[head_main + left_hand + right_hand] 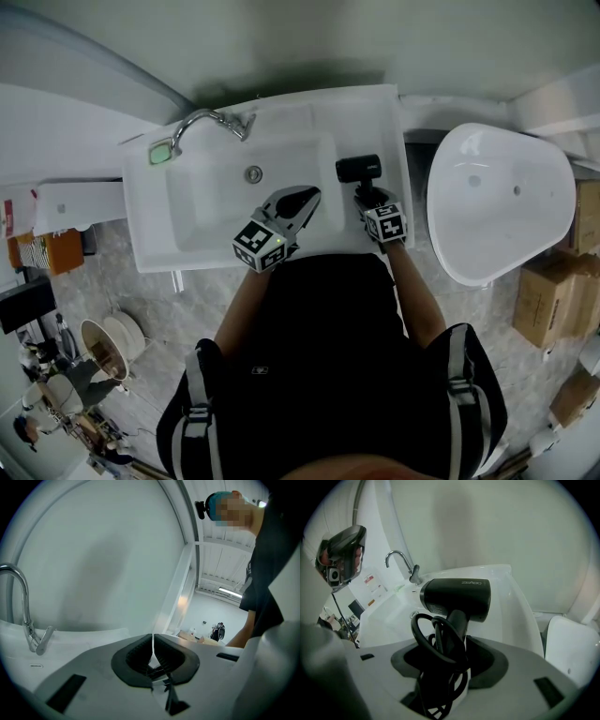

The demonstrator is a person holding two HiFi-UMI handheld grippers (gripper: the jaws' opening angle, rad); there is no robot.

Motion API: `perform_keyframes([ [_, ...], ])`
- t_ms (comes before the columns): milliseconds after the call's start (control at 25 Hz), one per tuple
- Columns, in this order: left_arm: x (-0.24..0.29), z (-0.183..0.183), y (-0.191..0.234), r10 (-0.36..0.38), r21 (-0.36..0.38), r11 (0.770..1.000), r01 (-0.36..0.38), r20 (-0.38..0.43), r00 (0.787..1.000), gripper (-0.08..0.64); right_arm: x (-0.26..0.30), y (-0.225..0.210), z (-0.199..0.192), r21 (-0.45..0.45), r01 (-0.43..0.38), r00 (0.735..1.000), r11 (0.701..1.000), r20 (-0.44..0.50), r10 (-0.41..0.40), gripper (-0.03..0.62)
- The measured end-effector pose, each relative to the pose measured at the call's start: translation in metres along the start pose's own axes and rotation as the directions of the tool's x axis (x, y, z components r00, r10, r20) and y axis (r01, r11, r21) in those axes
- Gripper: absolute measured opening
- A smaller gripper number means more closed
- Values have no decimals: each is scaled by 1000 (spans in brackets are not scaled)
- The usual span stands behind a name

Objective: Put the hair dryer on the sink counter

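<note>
A black hair dryer (359, 169) (457, 598) is over the right side of the white sink counter (389, 122). Its barrel lies crosswise and its handle points toward me. I cannot tell whether it touches the counter. My right gripper (368, 194) (450, 653) is shut on the handle, with the looped black cord (436, 639) bunched between the jaws. My left gripper (305, 199) (153, 656) hangs over the front of the basin (244, 202). It is shut, the pads meet, and nothing is in it.
A chrome faucet (202, 122) (26, 616) (401, 562) and a green soap dish (161, 152) stand at the sink's back left. A white toilet (502, 202) is close on the right, with cardboard boxes (553, 291) beyond it. A wall runs behind the sink.
</note>
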State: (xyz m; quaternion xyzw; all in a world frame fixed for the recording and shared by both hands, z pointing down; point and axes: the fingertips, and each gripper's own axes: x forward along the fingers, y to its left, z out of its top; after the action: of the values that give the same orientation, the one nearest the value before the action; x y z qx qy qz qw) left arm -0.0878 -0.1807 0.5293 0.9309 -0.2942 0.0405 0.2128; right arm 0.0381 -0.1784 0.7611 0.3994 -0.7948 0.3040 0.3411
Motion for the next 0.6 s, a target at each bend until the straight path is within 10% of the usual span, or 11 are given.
perform_keyframes([
  [600, -1, -1, 0, 4, -4, 1000, -4, 1, 1000, 20, 8, -7, -6, 24, 27, 999, 999, -42, -26, 284],
])
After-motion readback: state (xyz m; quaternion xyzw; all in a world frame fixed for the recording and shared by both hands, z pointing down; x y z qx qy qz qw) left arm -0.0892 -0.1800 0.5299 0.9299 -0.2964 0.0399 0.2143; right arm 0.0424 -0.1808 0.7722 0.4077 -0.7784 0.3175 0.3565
